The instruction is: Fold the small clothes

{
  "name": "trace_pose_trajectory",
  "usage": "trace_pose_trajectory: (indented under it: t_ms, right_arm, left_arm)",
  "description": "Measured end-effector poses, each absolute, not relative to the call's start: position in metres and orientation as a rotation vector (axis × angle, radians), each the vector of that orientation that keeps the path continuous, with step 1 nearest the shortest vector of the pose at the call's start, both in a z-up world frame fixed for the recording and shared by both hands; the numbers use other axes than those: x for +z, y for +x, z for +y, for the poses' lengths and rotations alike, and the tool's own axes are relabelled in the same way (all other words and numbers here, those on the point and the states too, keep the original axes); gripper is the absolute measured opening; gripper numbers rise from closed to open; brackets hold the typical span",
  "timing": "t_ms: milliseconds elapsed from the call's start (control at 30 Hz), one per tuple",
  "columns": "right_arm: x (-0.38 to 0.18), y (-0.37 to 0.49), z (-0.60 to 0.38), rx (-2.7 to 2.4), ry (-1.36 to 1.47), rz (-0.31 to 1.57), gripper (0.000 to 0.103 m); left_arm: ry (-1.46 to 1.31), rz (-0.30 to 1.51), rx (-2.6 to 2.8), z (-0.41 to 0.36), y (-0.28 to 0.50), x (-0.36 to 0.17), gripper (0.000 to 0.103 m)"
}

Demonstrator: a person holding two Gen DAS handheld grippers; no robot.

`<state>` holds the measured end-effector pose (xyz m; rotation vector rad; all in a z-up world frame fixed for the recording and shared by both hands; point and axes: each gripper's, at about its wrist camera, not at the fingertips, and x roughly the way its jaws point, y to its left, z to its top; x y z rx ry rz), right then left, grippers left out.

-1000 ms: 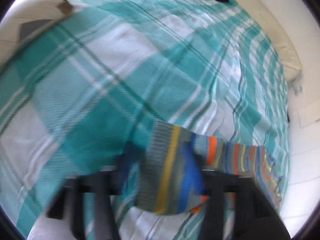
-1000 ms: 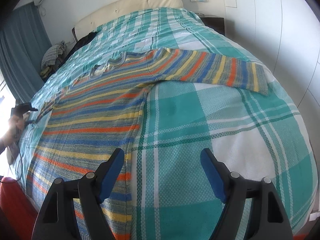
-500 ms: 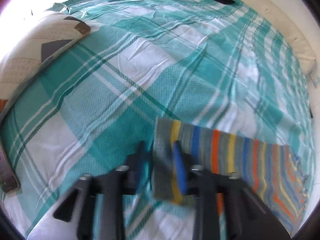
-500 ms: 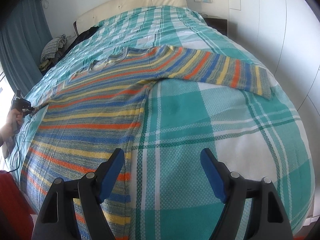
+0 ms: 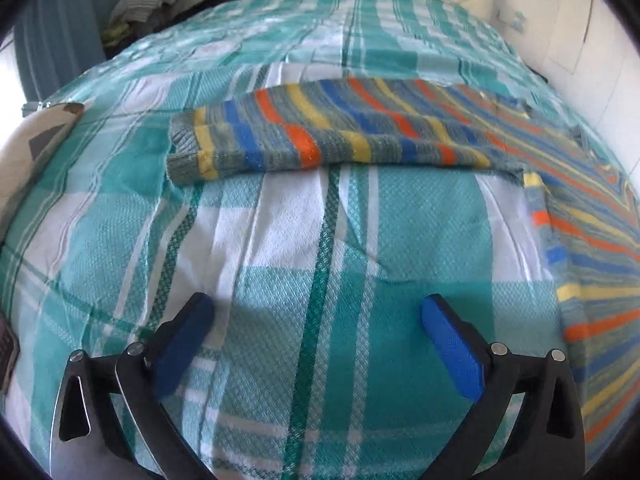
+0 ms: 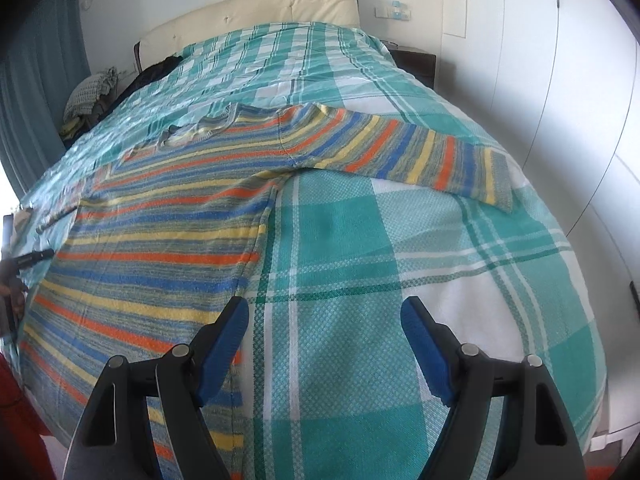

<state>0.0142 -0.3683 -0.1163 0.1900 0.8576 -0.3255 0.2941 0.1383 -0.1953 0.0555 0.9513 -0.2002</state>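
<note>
The sweater (image 6: pixel 168 232) lies flat on the bed (image 6: pixel 460 280), spread on the plaid cover with both sleeves out to the sides. One sleeve (image 5: pixel 328 140) stretches across the left wrist view, its ribbed cuff (image 5: pixel 184 156) toward the left edge; the other sleeve (image 6: pixel 400 152) reaches toward the wall side in the right wrist view.

It looks like a soft, thickish knit: light, limp, likely to sag and stretch if lifted by one point, but not slippery. The best holds are probably the cuffs, the shoulder seams and the hem corners, pinching both layers so the fabric carries over as a panel.

The left gripper (image 5: pixel 316 328) hovers over bare cover short of the sleeve, jaws spread wide and holding nothing. The right gripper (image 6: pixel 324 328) is likewise spread and empty, its left pad over the sweater's side edge near the hem.

Beyond lie a headboard (image 6: pixel 256 12) and a clothes pile (image 6: pixel 88 96).
</note>
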Motion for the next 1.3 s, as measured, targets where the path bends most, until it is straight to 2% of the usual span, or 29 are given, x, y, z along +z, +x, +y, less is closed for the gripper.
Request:
trace_pose_trajectory:
  t_ms: [767,1300]
  right_arm:
    - [-0.123,0.015,-0.312,-0.357,0.059,0.926,0.078]
    - [-0.119,0.012,-0.312,-0.357,0.091,0.88,0.078]
  left_arm:
    - [0.067,0.917,-0.194,0.138,0.287,-0.198,0.103]
    - [0.068,0.916,-0.193,0.138,0.287,-0.198,0.103]
